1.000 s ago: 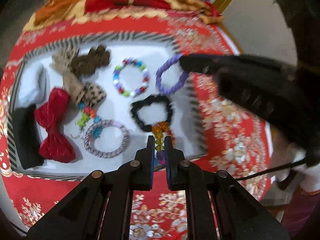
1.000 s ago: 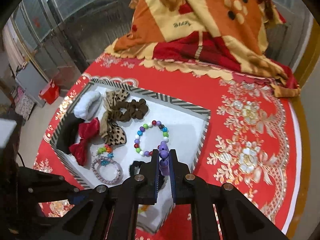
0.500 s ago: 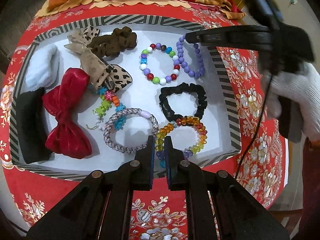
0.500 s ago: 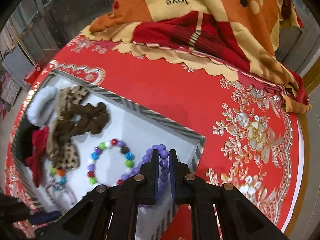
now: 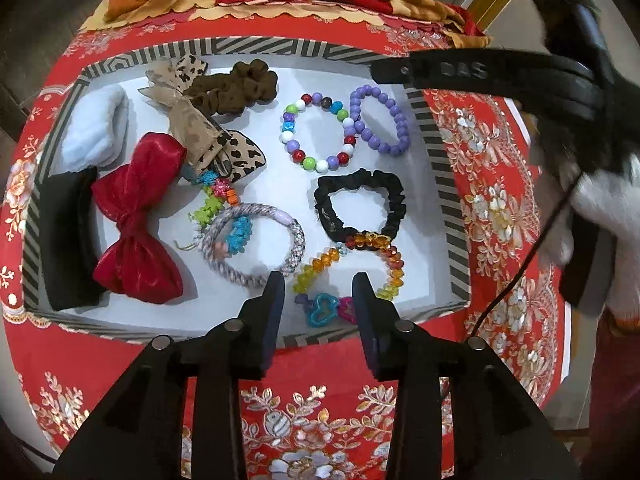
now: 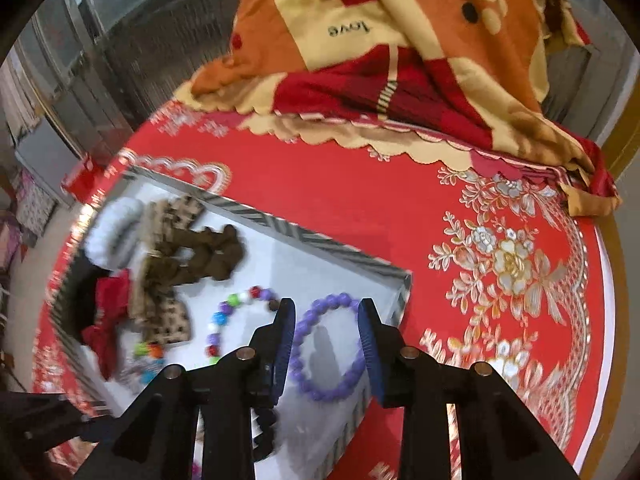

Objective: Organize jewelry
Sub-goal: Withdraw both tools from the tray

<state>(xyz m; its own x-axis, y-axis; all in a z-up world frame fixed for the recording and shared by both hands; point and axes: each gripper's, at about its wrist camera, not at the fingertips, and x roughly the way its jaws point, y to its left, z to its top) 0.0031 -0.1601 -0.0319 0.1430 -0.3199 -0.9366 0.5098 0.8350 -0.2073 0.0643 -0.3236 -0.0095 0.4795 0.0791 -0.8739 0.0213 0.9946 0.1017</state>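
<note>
Now both grippers sit over the shallow white tray with the black-and-white striped rim (image 5: pixel 436 168), on the red floral tablecloth (image 5: pixel 496 208).

Left gripper (image 5: pixel 318 292): jaws have just been opening, now parted, nothing pinched. The amber and multicolour faceted bead bracelet with blue and pink heart charms (image 5: pixel 348 268) lies flat on the tray floor at the near edge, charms between the fingertips, pads clear of it.

Right gripper (image 6: pixel 326 316): jaws have just been opening too, now apart. The purple round-bead bracelet (image 6: pixel 328 344) lies flat in the tray's far right corner, seen between the open fingers; the left wrist view shows it resting free (image 5: pixel 380 120) with the gripper's tip above the rim beside it.

Rest of tray, left wrist view:
- multicolour round-bead bracelet (image 5: pixel 316 132), touching the purple one
- black fabric scrunchie (image 5: pixel 360 204), touching the amber bracelet
- grey-lilac braided cord bangle (image 5: pixel 252 244), overlapping a small bright bead bracelet (image 5: pixel 216 200)
- red satin bow (image 5: pixel 136 220)
- leopard-print bow (image 5: pixel 204 128)
- brown scrunchie (image 5: pixel 232 88)
- white fluffy band (image 5: pixel 96 128)
- black fabric piece (image 5: pixel 68 240) along the left wall

Folded orange-red patterned blanket (image 6: pixel 400 60) lies beyond the tray. White-gloved hand (image 5: pixel 600 232) holds the right gripper.
</note>
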